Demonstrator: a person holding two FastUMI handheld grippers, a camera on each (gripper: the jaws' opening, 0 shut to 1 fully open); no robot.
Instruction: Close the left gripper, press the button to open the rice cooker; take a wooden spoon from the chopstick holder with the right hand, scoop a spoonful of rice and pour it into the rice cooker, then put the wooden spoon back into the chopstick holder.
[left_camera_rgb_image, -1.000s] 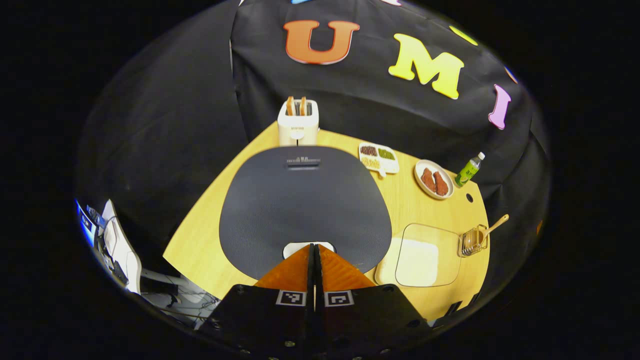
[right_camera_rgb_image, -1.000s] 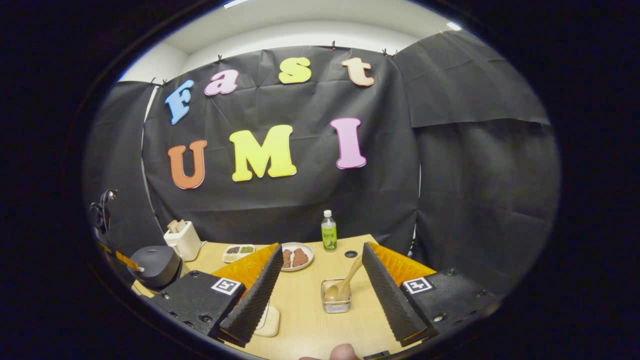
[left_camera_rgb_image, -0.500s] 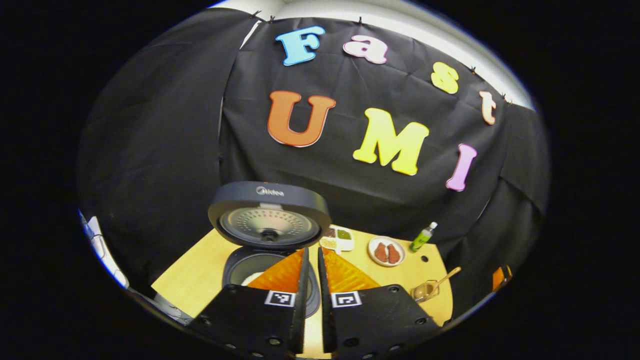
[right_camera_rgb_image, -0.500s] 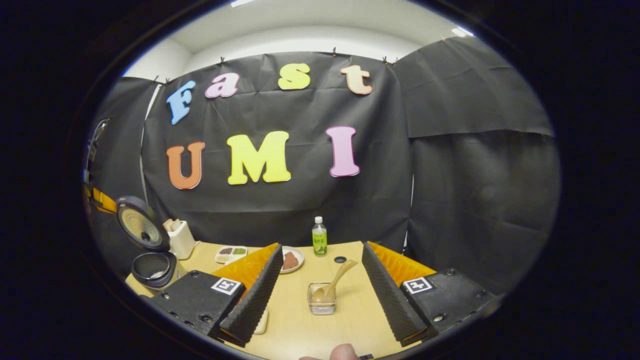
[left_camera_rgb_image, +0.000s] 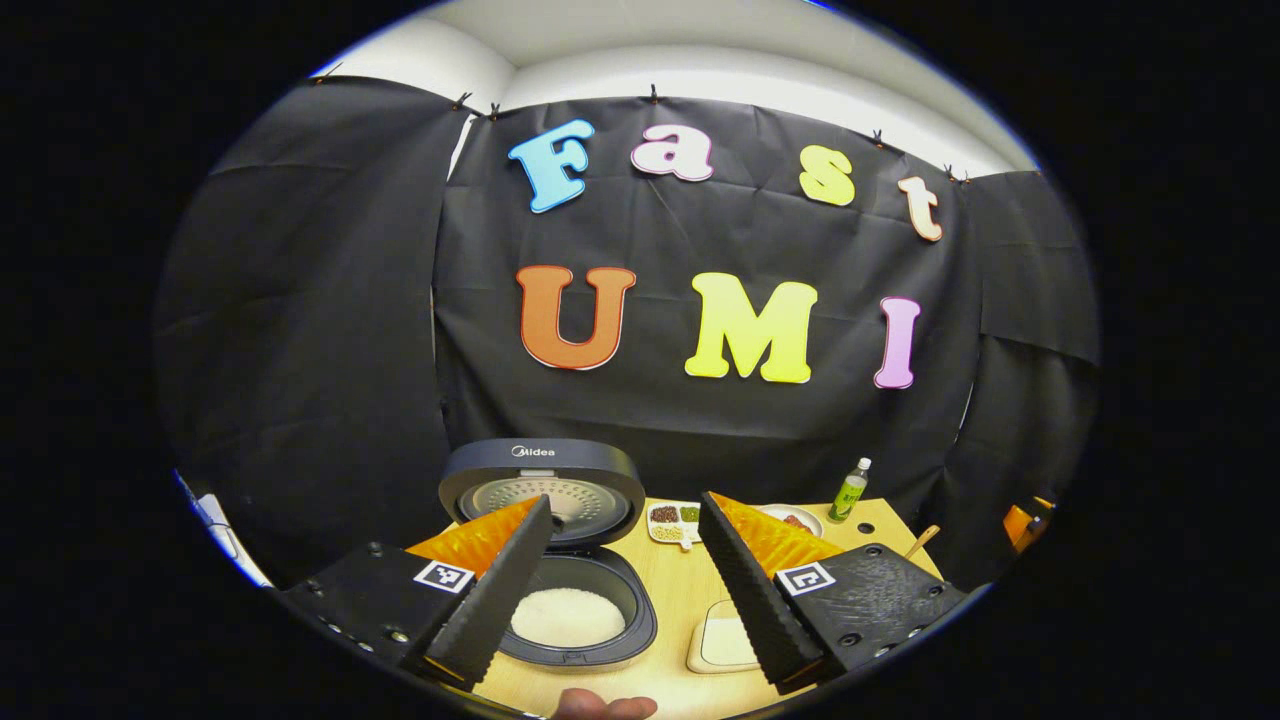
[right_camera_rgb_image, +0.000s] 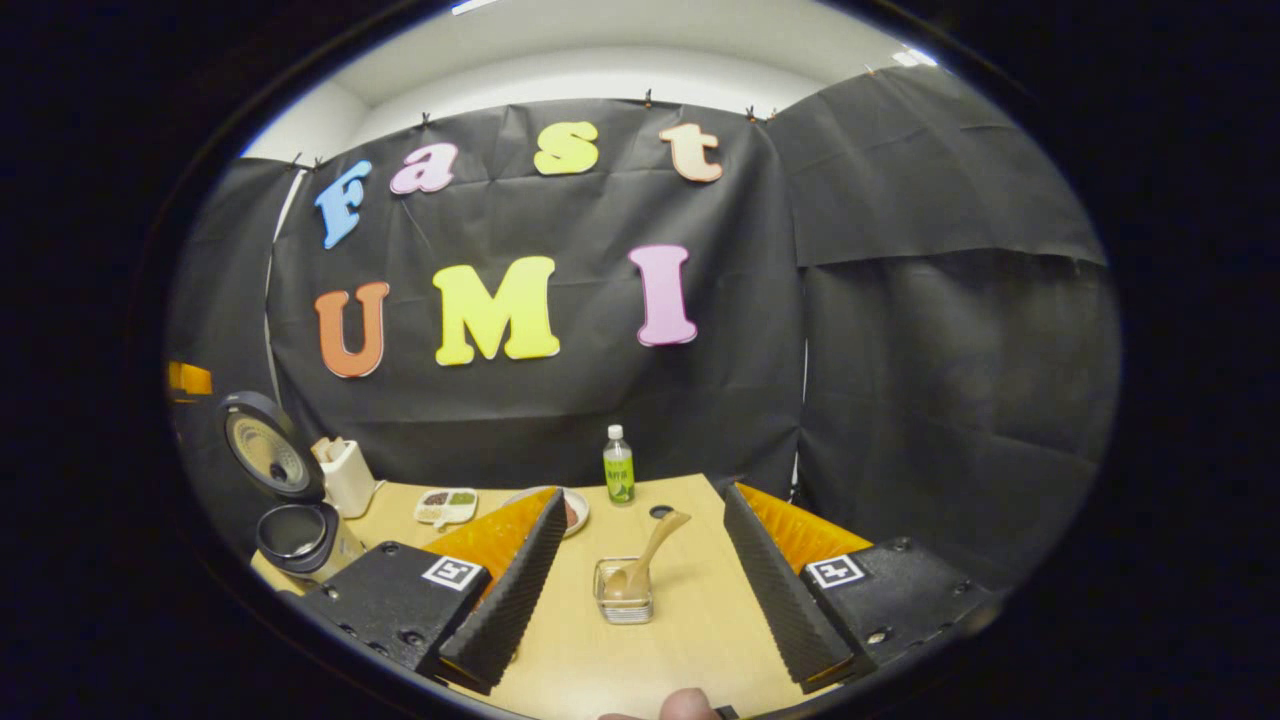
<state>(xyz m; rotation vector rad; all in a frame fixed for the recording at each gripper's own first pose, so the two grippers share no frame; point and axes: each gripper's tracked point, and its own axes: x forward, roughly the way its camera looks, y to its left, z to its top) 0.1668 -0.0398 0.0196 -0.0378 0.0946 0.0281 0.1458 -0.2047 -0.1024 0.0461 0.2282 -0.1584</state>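
1. Rice cooker (left_camera_rgb_image: 570, 600) stands on the wooden table (left_camera_rgb_image: 672, 600) with its lid (left_camera_rgb_image: 541, 490) raised upright at the back; the pot inside holds white rice (left_camera_rgb_image: 567, 616). In the right gripper view the cooker (right_camera_rgb_image: 300, 535) is at the far left of the table, lid up.
2. The wooden spoon (right_camera_rgb_image: 645, 555) stands in the chopstick holder (right_camera_rgb_image: 622, 603), bowl down and handle leaning up to the right. The holder is a small wire basket on the table. In the left gripper view I see just the handle tip (left_camera_rgb_image: 922, 541) behind the right-hand finger.
3. The right gripper (right_camera_rgb_image: 635, 575) is above the table with jaws wide apart and nothing between them; holder and spoon appear in the gap, farther off and untouched.
4. The left gripper (left_camera_rgb_image: 620, 580) also has jaws spread wide and grips nothing. The cooker is just ahead, partly behind its left-hand finger.
5. A pale, flat container (left_camera_rgb_image: 722, 640) lies on the table just right of the cooker.
6. Farther back are a small divided dish (left_camera_rgb_image: 675, 520) with coloured contents, a plate (left_camera_rgb_image: 805, 520) with brown food, and a green bottle (left_camera_rgb_image: 849, 490) near the cloth wall.
7. A white toaster (right_camera_rgb_image: 345, 475) with bread stands beside the cooker in the right gripper view.
8. A fingertip (left_camera_rgb_image: 600, 708) of the person shows at the bottom edge of the left gripper view.
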